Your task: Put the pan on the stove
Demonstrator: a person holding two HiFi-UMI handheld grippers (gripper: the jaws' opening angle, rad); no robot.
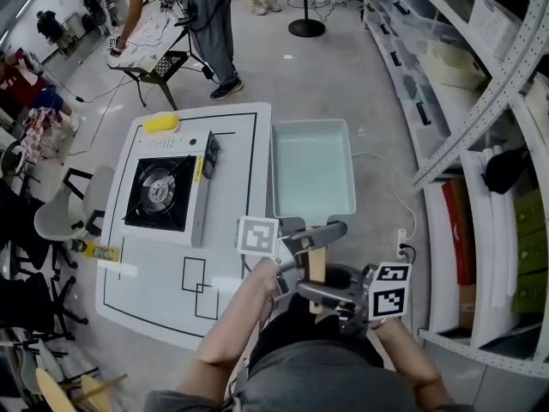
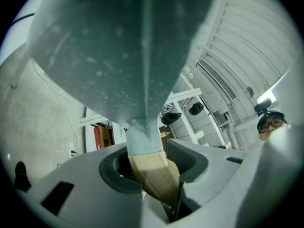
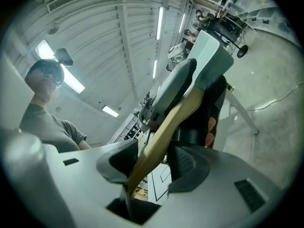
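A square pale-teal pan (image 1: 313,170) hangs in the air just right of the white table (image 1: 236,136), with its wooden handle (image 1: 316,264) pointing toward me. Both grippers hold that handle. My left gripper (image 1: 310,239) is shut on it close to the pan, and my right gripper (image 1: 333,293) is shut on its near end. The left gripper view shows the pan's underside (image 2: 114,46) above, with the handle (image 2: 154,175) clamped in the left gripper (image 2: 154,163). In the right gripper view the handle (image 3: 166,122) runs through the right gripper (image 3: 156,160) up to the pan (image 3: 209,51). The portable gas stove (image 1: 163,193) sits on the table's left half.
A yellow object (image 1: 160,124) lies at the table's far end beyond the stove. Metal shelving (image 1: 480,101) with boxes lines the right side. A chair (image 1: 73,213) stands left of the table. A person (image 1: 210,15) stands by a stand at the back. A power strip (image 1: 401,243) lies on the floor.
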